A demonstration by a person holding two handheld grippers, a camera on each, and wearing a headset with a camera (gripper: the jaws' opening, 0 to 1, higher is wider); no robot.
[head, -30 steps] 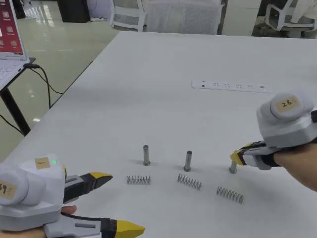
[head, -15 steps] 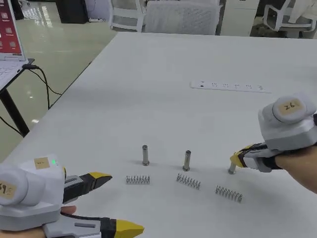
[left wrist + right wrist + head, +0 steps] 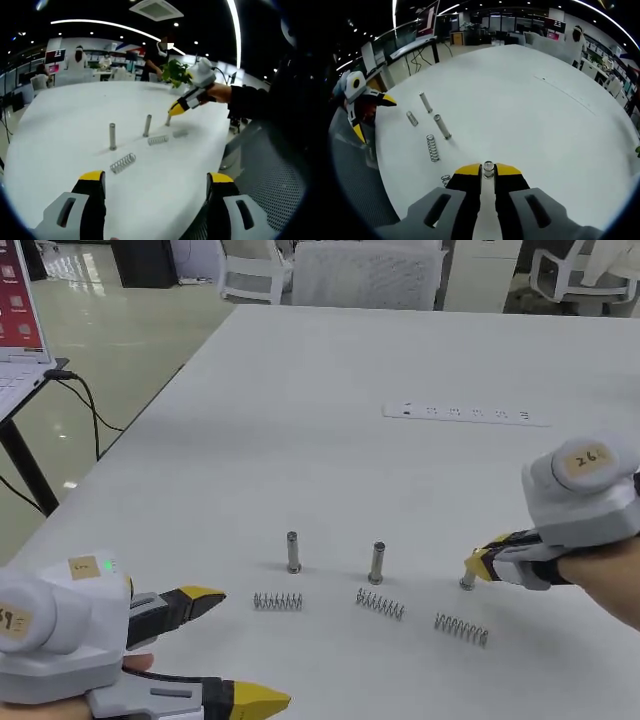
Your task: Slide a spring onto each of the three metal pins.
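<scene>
Three metal pins stand in a row on the white table: the left pin, the middle pin and the right pin. A spring lies in front of each: the left spring, the middle spring and the right spring. My right gripper is shut on the top of the right pin. Near the table's front left, my left gripper is open and holds nothing, about a hand's width short of the left spring.
A white power strip lies farther back on the table. A laptop with a black cable sits on a side desk beyond the left edge. Chairs stand at the far end.
My right gripper has sunk slightly while staying on the right pin. The left gripper, pins and springs have not moved.
</scene>
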